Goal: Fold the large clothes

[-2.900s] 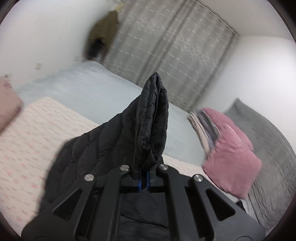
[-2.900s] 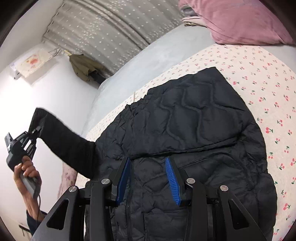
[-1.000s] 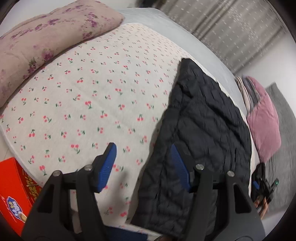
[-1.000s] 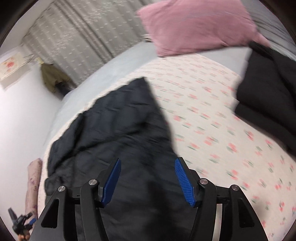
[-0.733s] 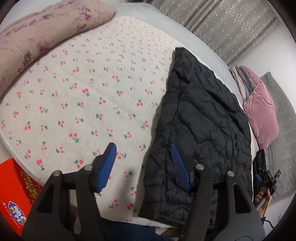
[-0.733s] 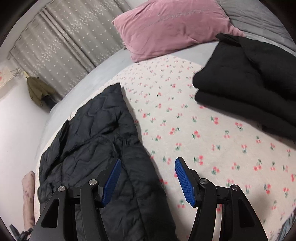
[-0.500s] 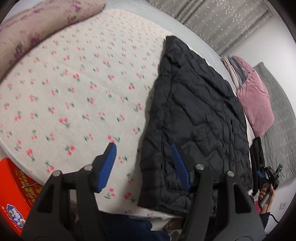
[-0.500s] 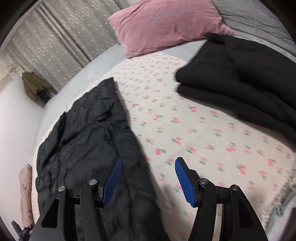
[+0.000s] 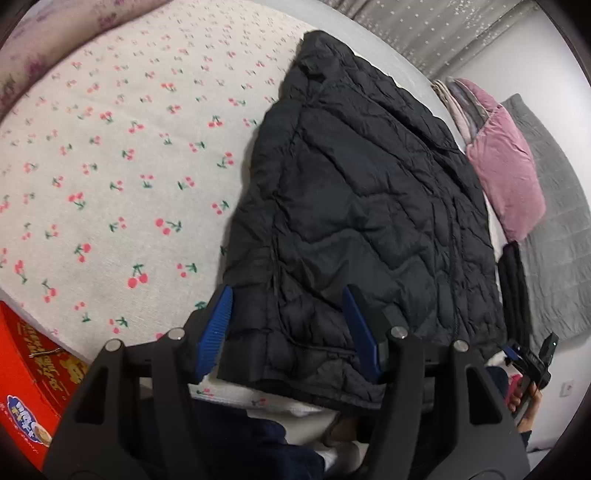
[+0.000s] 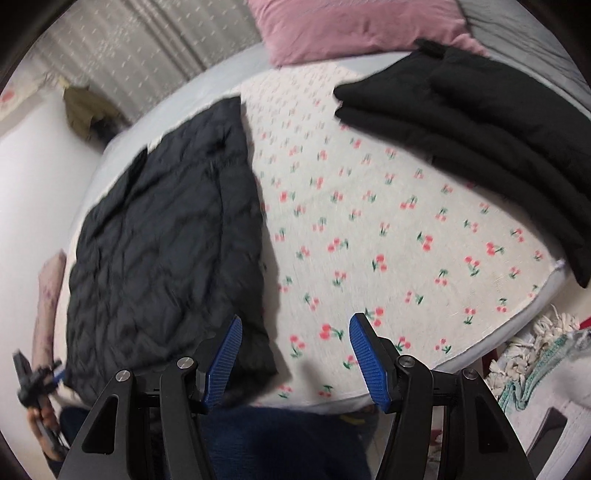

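A: As the left wrist view looked down over the bed, what lay there?

B: A black quilted jacket lay flat on the cherry-print sheet, its hem at the near edge of the mattress and its collar end pointing toward the curtains. The left gripper hung above the hem corner with its blue pads spread wide, holding nothing.

A: Anything around it?

B: A pink pillow sat beyond the jacket's right side, a grey blanket past it, and a red box below the bed at the left. The right gripper showed small at the far right edge, in the person's hand.

A: And the right wrist view?

B: There the jacket filled the left half of the sheet. The right gripper was also spread apart and empty, its left pad over the jacket's near corner and its right pad over bare sheet. A folded black garment rested at the upper right, touching the pink pillow. The picture was slightly blurred.
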`<act>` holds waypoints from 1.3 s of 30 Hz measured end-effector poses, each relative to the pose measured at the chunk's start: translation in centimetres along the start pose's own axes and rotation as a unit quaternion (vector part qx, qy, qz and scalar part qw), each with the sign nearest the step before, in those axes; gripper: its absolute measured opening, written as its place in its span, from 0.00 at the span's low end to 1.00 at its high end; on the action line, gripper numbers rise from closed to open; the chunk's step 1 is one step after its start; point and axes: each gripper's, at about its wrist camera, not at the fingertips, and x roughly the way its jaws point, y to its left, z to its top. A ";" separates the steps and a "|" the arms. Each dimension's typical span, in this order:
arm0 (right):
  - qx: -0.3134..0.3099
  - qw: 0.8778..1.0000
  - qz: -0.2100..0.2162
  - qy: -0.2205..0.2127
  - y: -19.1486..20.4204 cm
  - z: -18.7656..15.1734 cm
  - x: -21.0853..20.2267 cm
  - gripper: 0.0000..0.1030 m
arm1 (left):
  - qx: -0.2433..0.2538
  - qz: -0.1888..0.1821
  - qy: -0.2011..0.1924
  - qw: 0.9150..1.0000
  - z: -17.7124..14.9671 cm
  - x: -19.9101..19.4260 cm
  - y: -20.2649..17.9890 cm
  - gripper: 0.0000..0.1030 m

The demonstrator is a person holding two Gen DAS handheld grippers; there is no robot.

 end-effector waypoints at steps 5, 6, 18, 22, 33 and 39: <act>-0.016 0.998 0.056 0.038 -0.6 -0.1 3.1 0.60 | -0.011 0.039 0.023 0.999 -0.1 1.2 -0.2 0.61; -0.021 0.997 0.060 0.045 -0.6 -0.2 3.7 0.60 | -0.011 0.046 0.028 0.998 -0.1 1.3 -0.4 0.61; 0.006 0.973 0.225 0.047 0.5 1.1 3.4 0.59 | -0.031 0.070 0.038 0.996 -1.0 1.9 -0.5 0.53; 0.025 0.966 0.249 0.064 0.4 0.4 3.7 0.59 | -0.028 0.065 0.053 0.996 -0.8 2.5 -0.7 0.44; 0.045 0.970 0.229 0.069 0.3 -0.5 3.8 0.59 | -0.034 0.045 0.064 0.996 -0.7 3.0 -0.4 0.35; 0.043 0.978 0.176 0.101 1.0 -0.9 5.0 0.15 | -0.026 0.045 0.062 0.997 -0.7 2.9 -0.7 0.25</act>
